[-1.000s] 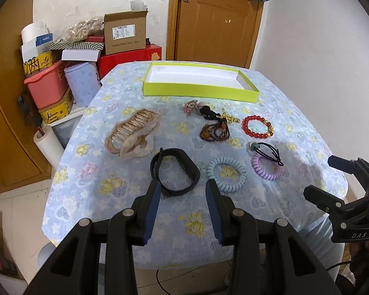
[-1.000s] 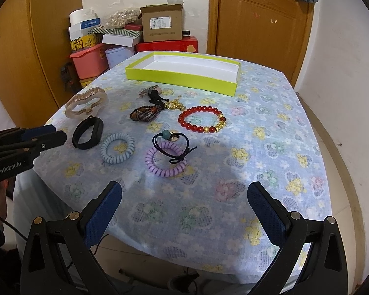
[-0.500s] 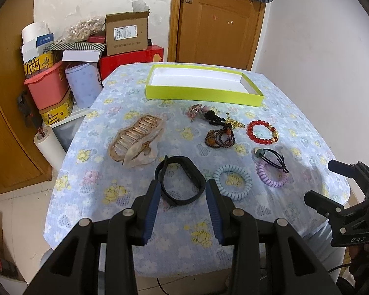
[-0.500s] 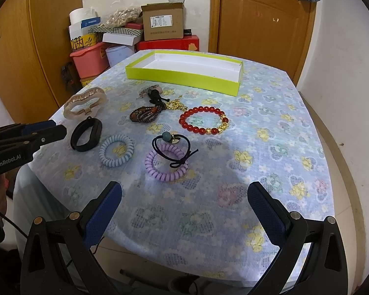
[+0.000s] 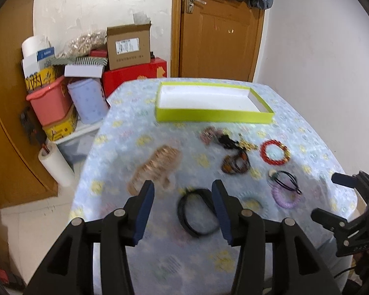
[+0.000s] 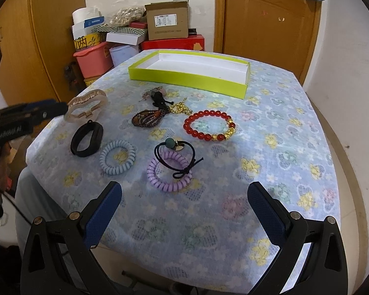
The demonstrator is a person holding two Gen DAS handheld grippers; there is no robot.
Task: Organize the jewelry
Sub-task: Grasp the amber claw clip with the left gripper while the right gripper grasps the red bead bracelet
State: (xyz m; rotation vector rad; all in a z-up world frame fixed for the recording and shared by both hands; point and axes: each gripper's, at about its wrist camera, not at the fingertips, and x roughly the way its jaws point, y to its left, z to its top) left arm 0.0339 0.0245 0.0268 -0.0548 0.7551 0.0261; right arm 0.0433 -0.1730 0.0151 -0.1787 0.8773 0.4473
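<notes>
Nothing has been sorted yet, as far as these views show: the shallow lime-green cardboard tray with a white inside (image 6: 188,80), in the upper middle of the right wrist view, sits bare at the far end of the worktop (image 6: 283,147), which is covered in a pale blue flowered cloth, and every piece still lies loose on that cloth below it. Toward the left edge are the rose-gold claw hair clip (image 6: 87,104) and, just below it, the black band bracelet (image 6: 86,141); beside that lies the pale blue spiral hair tie (image 6: 117,157). Near the centre the lilac spiral hair tie (image 6: 168,172) lies with the black elastic hair tie with a green bead (image 6: 177,153) resting across it. Above them are the dark brown beaded bracelet (image 6: 147,119), a small tangle of black and gold pieces (image 6: 171,105) that I cannot separate, and the red bead bracelet with gold beads (image 6: 209,129). The left tongs (image 5: 182,209) are opening, their blue pads standing either side of the black band in the blurred left wrist view without pressing it, so I judge that piece to be the first target. The right tongs (image 6: 182,209) hang wide and empty over the near edge. All the pieces remain to be moved, presumably into the tray.
</notes>
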